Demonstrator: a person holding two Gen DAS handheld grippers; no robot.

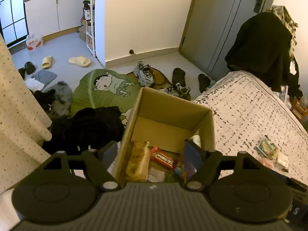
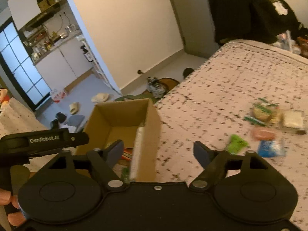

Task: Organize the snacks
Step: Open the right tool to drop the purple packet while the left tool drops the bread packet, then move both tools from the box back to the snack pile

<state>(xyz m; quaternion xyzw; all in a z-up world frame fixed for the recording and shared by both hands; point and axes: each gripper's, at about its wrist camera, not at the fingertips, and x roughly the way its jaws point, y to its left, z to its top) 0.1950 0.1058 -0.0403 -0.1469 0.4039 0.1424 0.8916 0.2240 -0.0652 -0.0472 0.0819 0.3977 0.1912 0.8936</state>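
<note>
The left wrist view looks steeply down from just above the open cardboard box (image 1: 169, 115), close enough to see the packets in its bottom, and faces the far wall and grey door (image 1: 221, 28). The right wrist view sits to the right and slightly behind — over the patterned bed cover (image 2: 231, 80) — tilted so the room leans left, and motion-blurred. Both share the box (image 2: 119, 119), the bed edge, the loose snacks (image 2: 269, 127) on the cover (image 1: 250, 105), the sneakers and the far-left kitchen.
</note>
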